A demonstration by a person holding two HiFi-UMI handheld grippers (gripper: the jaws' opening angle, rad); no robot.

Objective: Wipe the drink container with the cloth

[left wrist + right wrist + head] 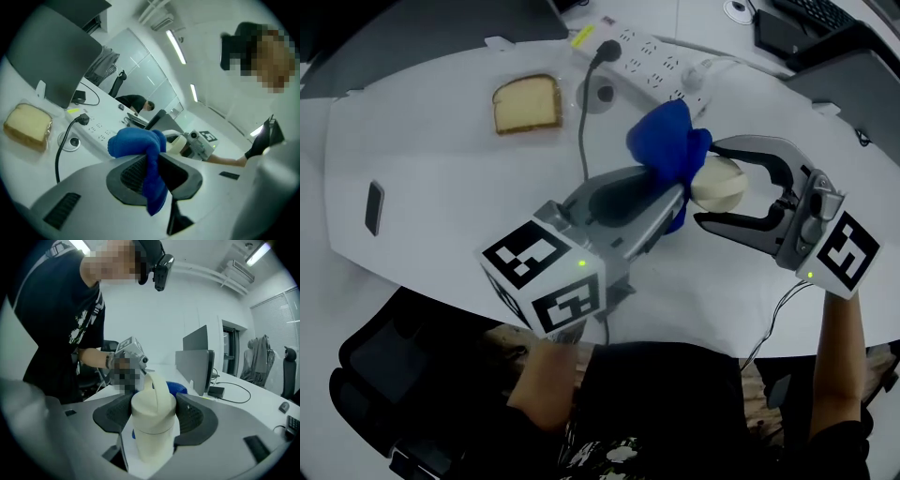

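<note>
A cream drink container with a loop handle on its lid is held above the white table, and my right gripper is shut on its body. My left gripper is shut on a blue cloth, which bunches past the fingertips and presses against the container's left side. In the left gripper view the blue cloth hangs between the jaws and covers most of the container. Behind the container in the right gripper view, only a bit of the cloth shows.
A slice of bread in a clear wrapper lies at the far left of the table. A white power strip with a black plug and cable runs along the back. A dark phone lies at the left edge.
</note>
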